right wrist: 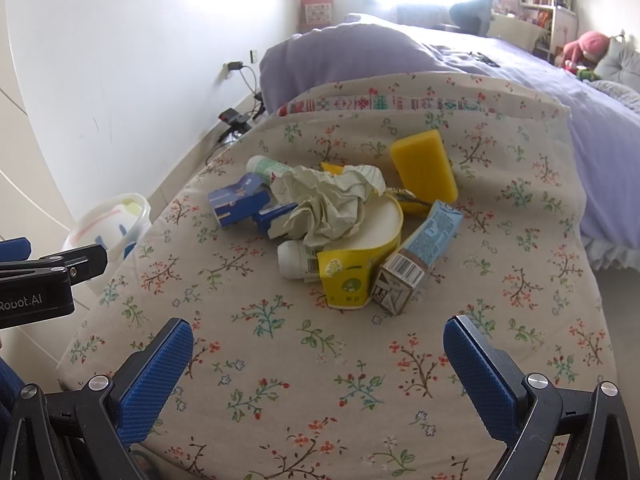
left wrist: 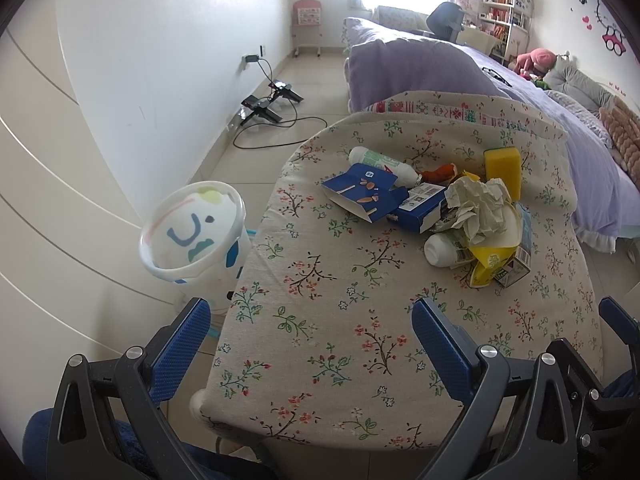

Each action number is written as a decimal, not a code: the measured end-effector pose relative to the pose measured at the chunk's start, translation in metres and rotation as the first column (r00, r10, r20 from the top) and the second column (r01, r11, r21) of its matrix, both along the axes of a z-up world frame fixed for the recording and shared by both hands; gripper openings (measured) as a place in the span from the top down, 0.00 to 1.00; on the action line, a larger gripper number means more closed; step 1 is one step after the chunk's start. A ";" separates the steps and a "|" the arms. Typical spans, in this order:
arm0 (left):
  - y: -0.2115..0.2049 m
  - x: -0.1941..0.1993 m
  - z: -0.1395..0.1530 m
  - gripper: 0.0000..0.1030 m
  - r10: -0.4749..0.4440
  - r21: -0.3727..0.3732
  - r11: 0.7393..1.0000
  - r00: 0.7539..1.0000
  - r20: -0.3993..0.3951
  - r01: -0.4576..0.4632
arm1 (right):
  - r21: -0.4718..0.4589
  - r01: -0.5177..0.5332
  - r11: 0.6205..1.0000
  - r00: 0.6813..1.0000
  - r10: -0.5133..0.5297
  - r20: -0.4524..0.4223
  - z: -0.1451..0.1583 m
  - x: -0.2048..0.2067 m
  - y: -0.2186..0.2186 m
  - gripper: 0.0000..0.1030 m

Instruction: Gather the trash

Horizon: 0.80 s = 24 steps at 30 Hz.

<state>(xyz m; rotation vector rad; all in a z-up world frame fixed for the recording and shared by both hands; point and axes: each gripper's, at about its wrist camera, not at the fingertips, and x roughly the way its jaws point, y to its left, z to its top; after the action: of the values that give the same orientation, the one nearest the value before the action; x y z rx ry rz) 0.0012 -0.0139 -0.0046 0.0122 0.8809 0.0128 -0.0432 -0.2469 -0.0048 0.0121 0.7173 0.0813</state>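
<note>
Both grippers just hanging out at the near edge

Left gripper [left wrist: 310, 344] and right gripper [right wrist: 318, 364] spread wide, empty, level over the floral table [right wrist: 320, 400], trash pile [right wrist: 340, 216] ahead.

Two white bottles [left wrist: 384, 165], one yellow sponge [left wrist: 503, 168], one bin [left wrist: 196, 236]

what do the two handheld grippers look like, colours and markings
Both match: the left gripper and the right gripper have black angular frames with silver round bolt heads, and flat fingers faced with blue dotted-texture pads. In the right wrist view the left one's black body carries white lettering ending "Robot.AI". Dark blue fabric shows beneath them. No cables are visible on them.
</note>
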 end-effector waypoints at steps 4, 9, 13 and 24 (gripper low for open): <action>-0.002 0.005 -0.002 0.01 -0.005 0.012 1.000 1.000 -0.020 0.005 | -0.002 0.003 1.000 1.000 -0.003 -0.005 -0.001 -0.001 -0.001 0.00; -0.004 0.035 0.015 0.01 -0.053 -0.040 0.998 0.996 -0.070 0.050 | -0.041 -0.043 0.998 0.999 0.042 -0.029 0.016 0.011 -0.006 0.00; -0.014 0.071 0.033 0.01 -0.116 -0.153 0.983 0.987 -0.113 0.098 | -0.045 -0.009 0.999 1.000 0.010 0.028 0.062 0.028 -0.036 0.00; -0.104 0.155 -0.006 0.02 -0.328 -0.175 0.939 0.920 -0.214 0.294 | 0.263 0.088 0.961 0.953 -0.004 -0.304 0.030 0.183 -0.119 0.00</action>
<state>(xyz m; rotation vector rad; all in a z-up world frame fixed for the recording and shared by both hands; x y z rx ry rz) 0.1565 -0.1175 -0.0108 0.0237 1.1137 -0.3571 0.1395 -0.3659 0.0252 0.3134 1.0068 0.1353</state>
